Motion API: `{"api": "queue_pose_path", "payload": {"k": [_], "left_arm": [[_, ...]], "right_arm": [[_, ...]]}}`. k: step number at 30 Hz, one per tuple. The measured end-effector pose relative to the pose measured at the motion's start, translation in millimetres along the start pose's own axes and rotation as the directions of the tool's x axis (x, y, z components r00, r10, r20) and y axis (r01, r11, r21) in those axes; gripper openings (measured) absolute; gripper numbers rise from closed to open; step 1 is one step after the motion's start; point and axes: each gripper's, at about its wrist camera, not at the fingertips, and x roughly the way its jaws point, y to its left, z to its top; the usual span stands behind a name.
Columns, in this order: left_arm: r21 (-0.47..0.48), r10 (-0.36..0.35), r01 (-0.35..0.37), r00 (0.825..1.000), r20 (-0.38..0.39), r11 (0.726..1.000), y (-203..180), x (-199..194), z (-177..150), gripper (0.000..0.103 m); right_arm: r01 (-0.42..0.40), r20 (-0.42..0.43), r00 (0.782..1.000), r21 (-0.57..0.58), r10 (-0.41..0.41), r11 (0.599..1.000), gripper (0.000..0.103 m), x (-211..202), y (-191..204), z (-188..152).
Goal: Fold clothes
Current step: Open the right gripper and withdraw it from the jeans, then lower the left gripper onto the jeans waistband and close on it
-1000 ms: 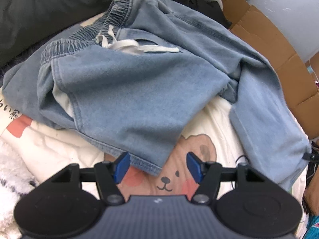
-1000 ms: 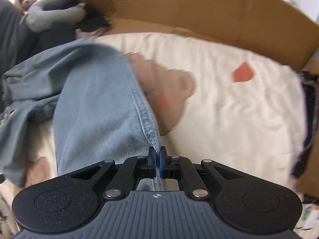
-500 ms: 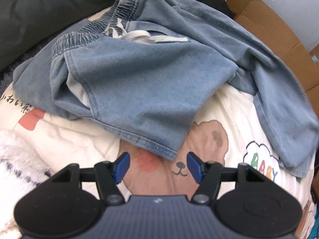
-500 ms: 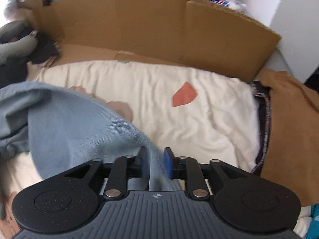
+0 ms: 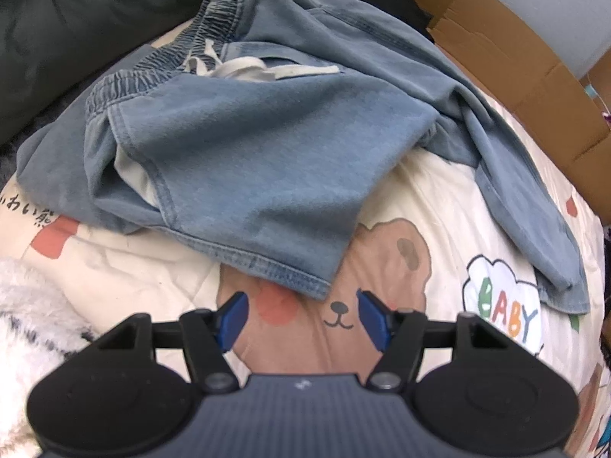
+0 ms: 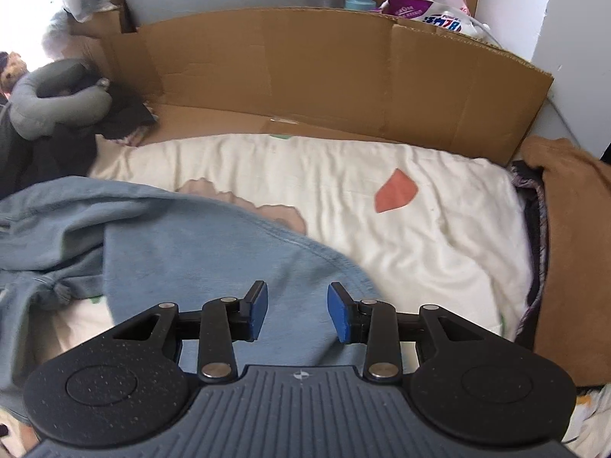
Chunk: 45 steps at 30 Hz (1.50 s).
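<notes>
**A:** any readable text in this one?

**B:** yeah, the cream blanket (image 5: 439,175) has "BABY" in coloured letters inside a white cloud (image 5: 504,301). There's also black Japanese writing at its left edge (image 5: 23,213), partly cut off.

**A:** and the pink-white bag (image 6: 431,11) behind the cardboard (image 6: 305,76)?

**B:** printed, but too small to make out.

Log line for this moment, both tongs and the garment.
left tongs: open, empty | right tongs: just opened, released leg | light blue denim drawstring shorts: lying crumpled on cream bear-print blanket
</notes>
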Motion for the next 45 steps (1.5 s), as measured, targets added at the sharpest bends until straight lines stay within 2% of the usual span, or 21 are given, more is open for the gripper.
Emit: {"api": "queue_pose_path", "payload": {"k": [3,9,17,26,31,33,35,37,40,45], "left_arm": [[0.025,0.012,-0.012,1.0,0.002,1.0,-0.5,0.4,-2.9,0.067],[0.043,0.036,-0.037,0.999,0.033,0.998,4.2,-2.0,-5.6,0.071],[0.071,0.034,-0.035,0.999,0.019,0.997,3.4,16.0,-10.4,0.071],[0.006,-0.037,0.037,0.999,0.028,0.999,0.6,42.1,-11.9,0.071],[-0.079,-0.072,0.077,0.995,0.066,0.994,-0.5,49.0,-9.5,0.069],[-0.074,-0.063,0.07,0.994,0.089,0.995,-3.4,45.2,-7.5,0.065],[-0.062,-0.039,0.046,0.993,0.108,0.997,-5.7,40.7,-5.0,0.04],[-0.069,-0.037,0.046,0.992,0.12,0.997,-1.5,34.3,-0.6,0.02],[-0.085,-0.068,0.082,0.986,0.154,0.993,6.3,19.3,8.9,0.01],[-0.038,-0.08,0.092,0.966,0.244,0.995,10.0,-16.5,36.2,0.007]], "right_arm": [[-0.037,0.013,0.999,0.003,0.037,0.999,0.042,-3.9,11.0,-6.4],[-0.103,0.056,0.993,-0.091,0.109,0.99,0.045,-7.5,40.8,-26.6],[-0.172,-0.014,0.985,-0.114,0.172,0.978,0.046,10.5,72.1,-62.1],[-0.211,-0.08,0.976,-0.079,0.204,0.974,0.046,23.5,89.1,-101.9],[-0.234,-0.105,0.969,-0.106,0.223,0.966,0.046,22.7,101.2,-117.6],[-0.244,-0.119,0.966,-0.112,0.23,0.963,0.046,22.9,105.2,-122.7],[-0.249,-0.128,0.964,-0.114,0.235,0.962,0.046,23.5,109.0,-127.5],[-0.255,-0.133,0.962,-0.111,0.239,0.961,0.046,23.9,112.0,-131.9],[-0.269,-0.14,0.957,-0.106,0.253,0.957,0.046,24.1,116.3,-138.0],[-0.293,-0.144,0.95,-0.119,0.275,0.949,0.046,23.9,126.1,-143.3]]}}
